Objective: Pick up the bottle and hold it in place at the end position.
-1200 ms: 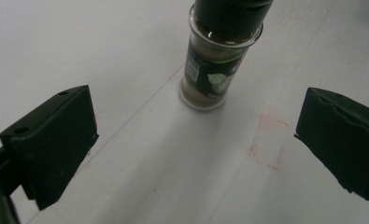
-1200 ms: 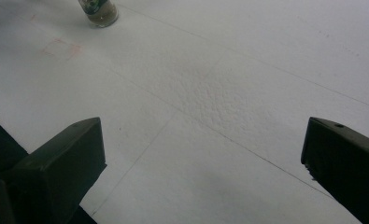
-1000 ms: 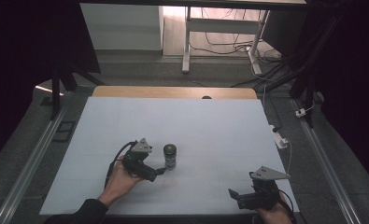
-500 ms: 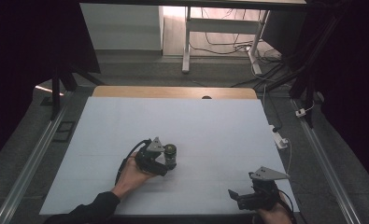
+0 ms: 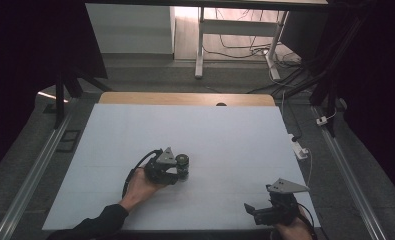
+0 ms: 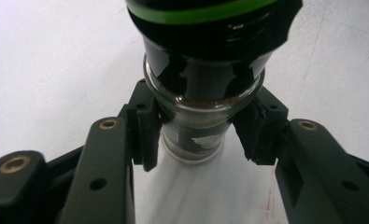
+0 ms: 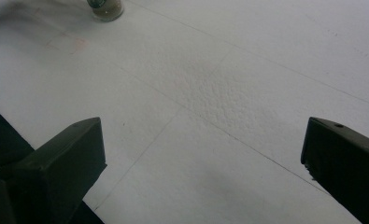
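A small glass jar [image 5: 183, 162] with a black lid and a green band stands upright on the white table [image 5: 225, 130], left of the middle. My left gripper [image 5: 177, 170] comes at it from the left and is shut on it. Its jaws have just been closing. In the left gripper view the black pads [image 6: 147, 126] press on both sides of the jar [image 6: 203, 93] below its lid. My right gripper [image 5: 251, 210] rests at the table's near right corner. In the right gripper view it [image 7: 201, 149] stands open with bare table between its jaws, and the jar's base [image 7: 105, 8] shows far off.
A wooden strip [image 5: 185, 98] runs along the table's far edge. A white power strip [image 5: 300, 148] with a cable lies just off the right edge. Metal rails [image 5: 35, 170] flank the table. Desk legs and cables stand beyond it.
My left hand has moved right to the jar, and its jaws have closed around it. The right gripper has kept still.
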### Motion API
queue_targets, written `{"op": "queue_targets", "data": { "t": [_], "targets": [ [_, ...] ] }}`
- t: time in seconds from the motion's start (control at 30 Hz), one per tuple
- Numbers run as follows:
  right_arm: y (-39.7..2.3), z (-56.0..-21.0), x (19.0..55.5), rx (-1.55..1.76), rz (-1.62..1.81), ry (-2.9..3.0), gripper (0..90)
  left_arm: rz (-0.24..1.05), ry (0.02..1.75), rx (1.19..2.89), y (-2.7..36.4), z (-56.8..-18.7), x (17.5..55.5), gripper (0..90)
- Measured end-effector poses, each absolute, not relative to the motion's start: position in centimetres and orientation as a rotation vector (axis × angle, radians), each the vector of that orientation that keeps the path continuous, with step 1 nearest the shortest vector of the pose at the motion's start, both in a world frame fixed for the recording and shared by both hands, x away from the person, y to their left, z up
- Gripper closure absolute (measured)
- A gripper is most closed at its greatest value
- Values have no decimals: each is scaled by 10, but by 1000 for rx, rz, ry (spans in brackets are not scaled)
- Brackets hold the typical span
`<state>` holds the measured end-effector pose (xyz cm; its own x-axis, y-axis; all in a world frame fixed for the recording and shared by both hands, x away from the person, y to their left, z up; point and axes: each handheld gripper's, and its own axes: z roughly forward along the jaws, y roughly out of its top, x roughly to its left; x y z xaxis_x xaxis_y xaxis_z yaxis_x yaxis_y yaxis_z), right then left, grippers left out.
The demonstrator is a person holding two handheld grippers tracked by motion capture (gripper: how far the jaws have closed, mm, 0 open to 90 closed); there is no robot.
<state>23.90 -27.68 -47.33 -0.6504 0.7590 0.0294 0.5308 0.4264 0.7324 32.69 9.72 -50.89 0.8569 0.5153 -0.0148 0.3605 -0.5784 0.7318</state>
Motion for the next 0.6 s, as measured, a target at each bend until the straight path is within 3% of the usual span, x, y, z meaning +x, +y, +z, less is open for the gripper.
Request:
{"op": "queue_targets", "data": {
  "t": [0.6],
  "targets": [
    [-276,-473,240,1102,1053,2389,0,237,661,2214,92,-482,361,534]
  ]
}}
